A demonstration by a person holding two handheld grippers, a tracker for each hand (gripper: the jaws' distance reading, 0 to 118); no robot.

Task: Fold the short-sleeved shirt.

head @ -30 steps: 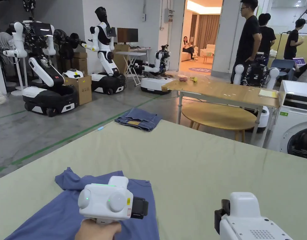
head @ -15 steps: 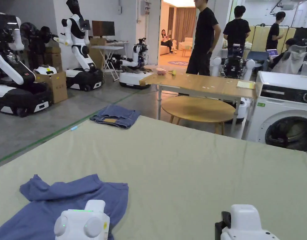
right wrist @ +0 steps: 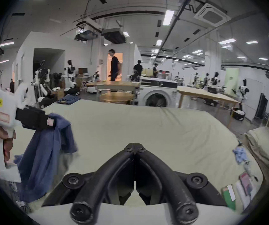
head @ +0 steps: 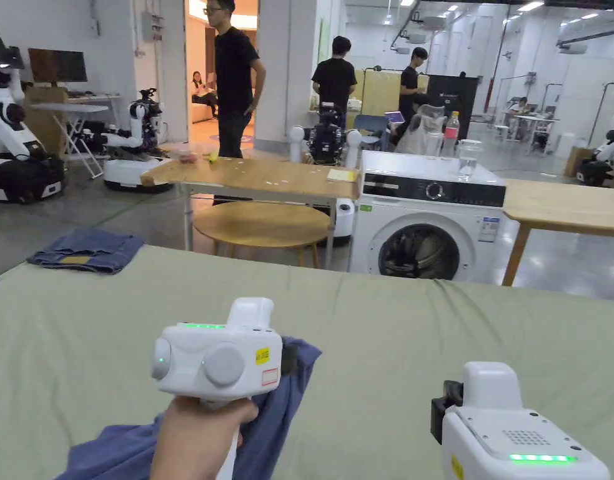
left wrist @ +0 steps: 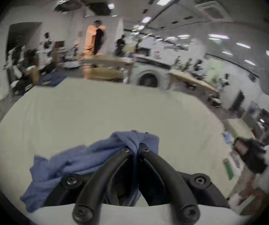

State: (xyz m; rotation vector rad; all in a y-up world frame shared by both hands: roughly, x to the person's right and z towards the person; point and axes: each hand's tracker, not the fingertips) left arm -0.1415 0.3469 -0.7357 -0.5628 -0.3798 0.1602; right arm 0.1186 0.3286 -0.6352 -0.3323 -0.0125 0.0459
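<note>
The left hand-held gripper (left wrist: 135, 150) has its two black jaws pressed together on a bunched fold of the blue short-sleeved shirt (left wrist: 85, 157), and the cloth comes up between the jaw tips and spreads away to the left over the pale green surface (left wrist: 98, 111). In the head view the person's left hand (head: 196, 437) grips the white body of that gripper from below, and the shirt hangs from its front end down toward the lower left corner, with part of it lifted off the surface and the rest trailing on it (how much lies flat is hidden behind the hand). From the right gripper view the shirt drapes in long folds below the left gripper's black front end, close to the near edge of the surface. The right hand-held gripper (right wrist: 134, 149) has its jaws closed tip to tip with nothing between them, and it hovers over bare green cloth, well apart from the shirt. In the head view its white body sits at the lower right. A folded pair of jeans (head: 87, 250) lies at the far left corner of the surface. Beyond the far edge stand a washing machine (head: 427, 225), a round wooden table (head: 262, 224) and several people in black
</note>
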